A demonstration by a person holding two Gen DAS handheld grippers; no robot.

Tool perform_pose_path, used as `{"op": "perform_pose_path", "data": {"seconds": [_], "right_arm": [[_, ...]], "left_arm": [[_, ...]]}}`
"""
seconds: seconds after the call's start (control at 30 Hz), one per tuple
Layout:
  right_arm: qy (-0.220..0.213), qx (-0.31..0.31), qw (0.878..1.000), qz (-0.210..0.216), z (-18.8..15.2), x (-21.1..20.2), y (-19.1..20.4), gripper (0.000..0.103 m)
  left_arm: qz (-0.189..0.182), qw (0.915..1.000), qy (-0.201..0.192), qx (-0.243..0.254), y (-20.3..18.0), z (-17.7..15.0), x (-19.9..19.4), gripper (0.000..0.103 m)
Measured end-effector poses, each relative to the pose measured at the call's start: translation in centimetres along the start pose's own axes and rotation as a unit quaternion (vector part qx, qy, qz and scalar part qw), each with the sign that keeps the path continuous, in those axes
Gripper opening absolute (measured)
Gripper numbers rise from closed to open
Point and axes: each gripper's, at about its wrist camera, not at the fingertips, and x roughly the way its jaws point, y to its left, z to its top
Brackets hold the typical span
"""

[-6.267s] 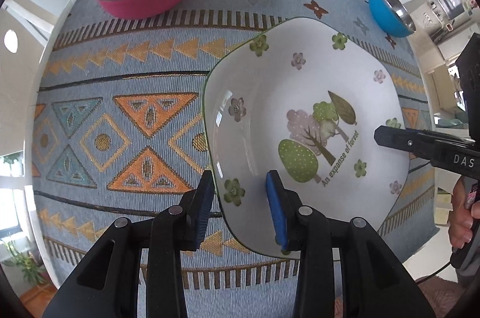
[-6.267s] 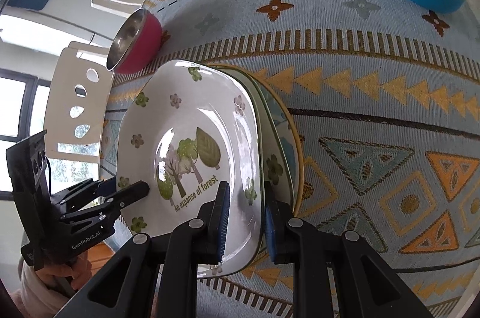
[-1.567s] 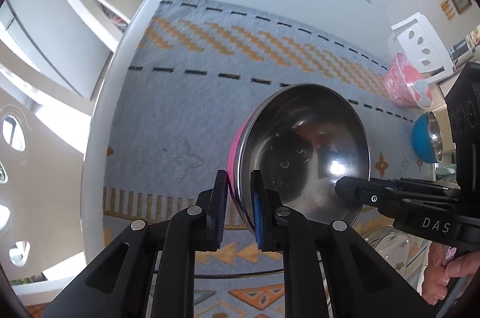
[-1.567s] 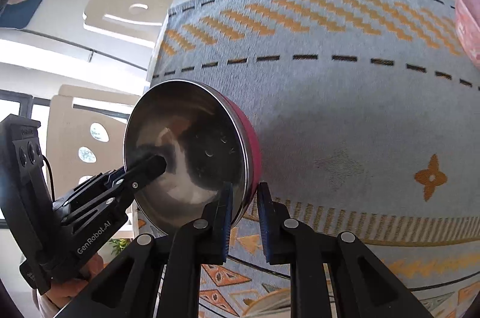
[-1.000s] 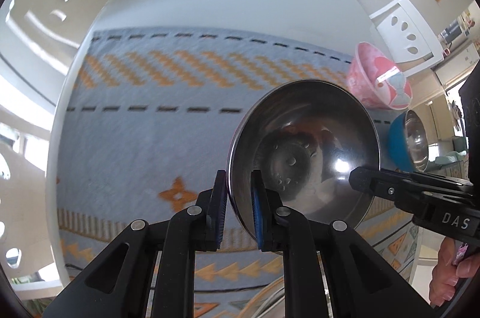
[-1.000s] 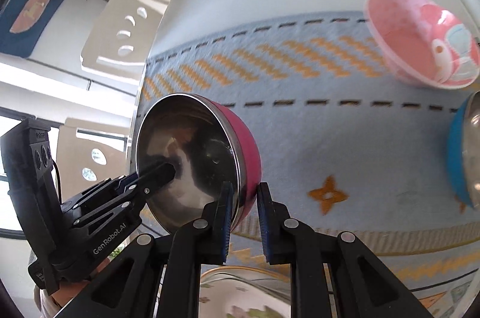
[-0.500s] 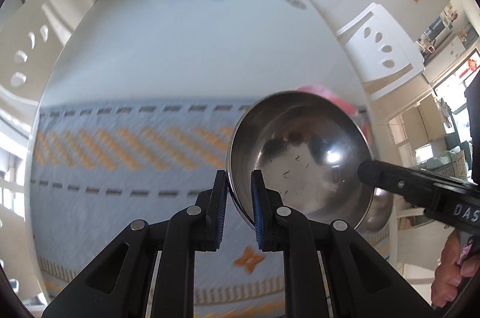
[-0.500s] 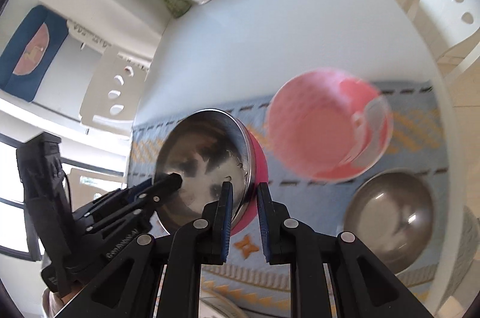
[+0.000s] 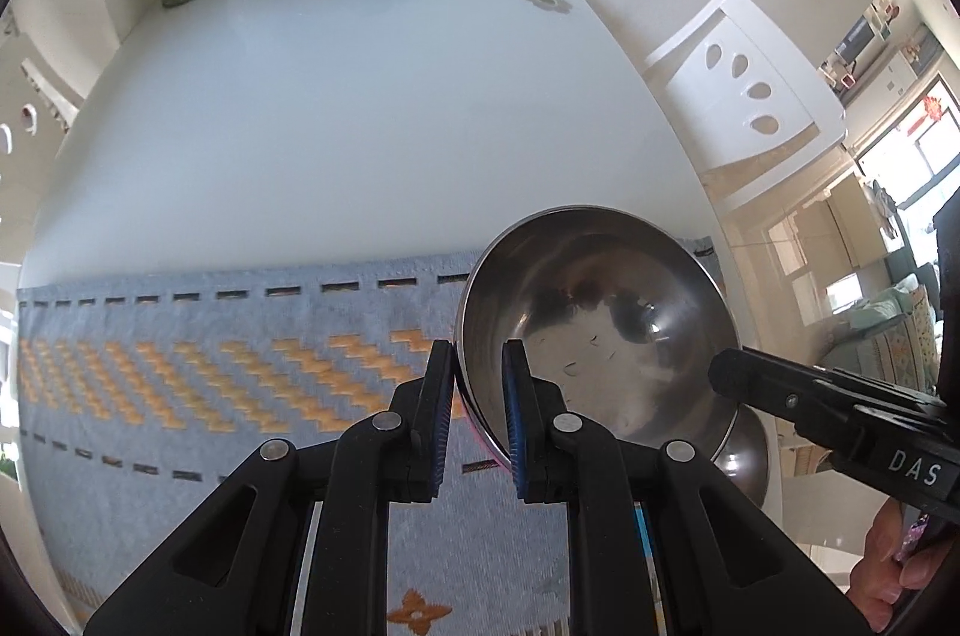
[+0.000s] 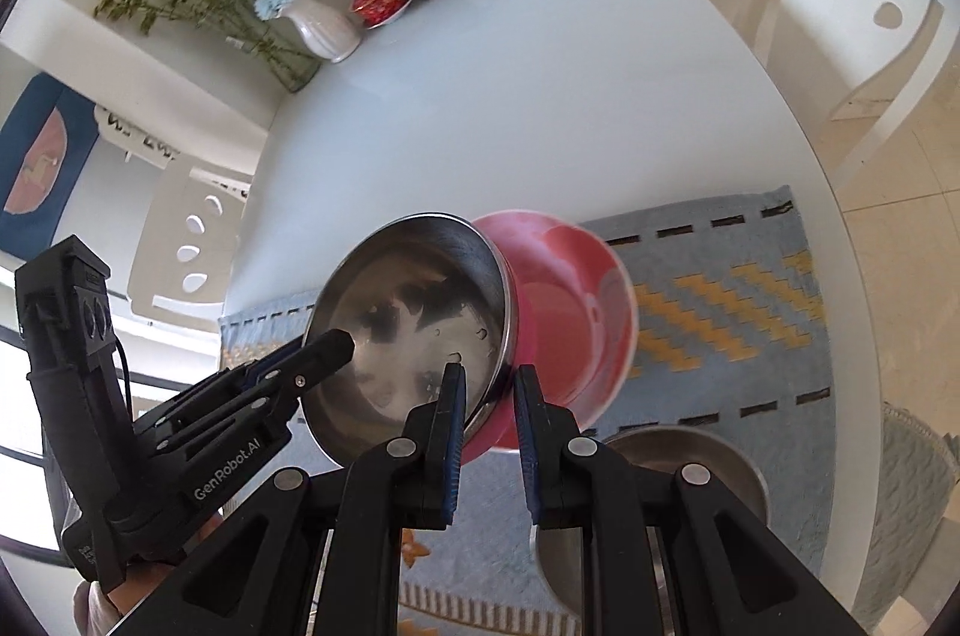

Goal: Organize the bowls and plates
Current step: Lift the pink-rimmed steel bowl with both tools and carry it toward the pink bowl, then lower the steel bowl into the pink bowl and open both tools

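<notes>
Two tongs carry one bowl above the counter.
Left tongs (image 9: 475, 399) and right tongs (image 10: 487, 417) are both clenched on opposite rims of the pink-sided round steel bowl (image 10: 414, 336) (light, stiff, slippery), held over the blue patterned cloth (image 9: 210, 384); rim grip seems safest.

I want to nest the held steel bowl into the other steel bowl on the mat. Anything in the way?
Nothing visible. The held bowl, pinched at its rim by left tongs and right tongs, hangs above the mat; the other steel bowl lies open and looks empty. The pink bowl sits beside it, clear.
</notes>
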Motion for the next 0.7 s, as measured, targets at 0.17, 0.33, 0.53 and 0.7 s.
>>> {"op": "perform_pose_path", "data": {"seconds": [0.17,0.33,0.53,0.7], "right_arm": [[0.0,-0.002,1.0,-0.005,0.2,0.7,-0.9,0.016],[0.003,-0.001,1.0,-0.011,0.3,1.4,-1.6,0.016],[0.001,0.012,1.0,-0.002,0.5,1.9,-2.6,0.016],[0.008,0.026,0.999,0.025,0.5,2.0,-3.3,0.016]], "left_arm": [[0.003,0.9999,0.013,0.007,-0.5,0.1,1.7,0.013],[0.006,0.9997,0.019,0.013,-0.9,0.2,2.6,0.013],[0.012,0.9995,0.024,0.018,-1.4,0.3,3.4,0.015],[0.003,0.9992,0.037,0.016,-1.6,0.2,3.8,0.017]]}}
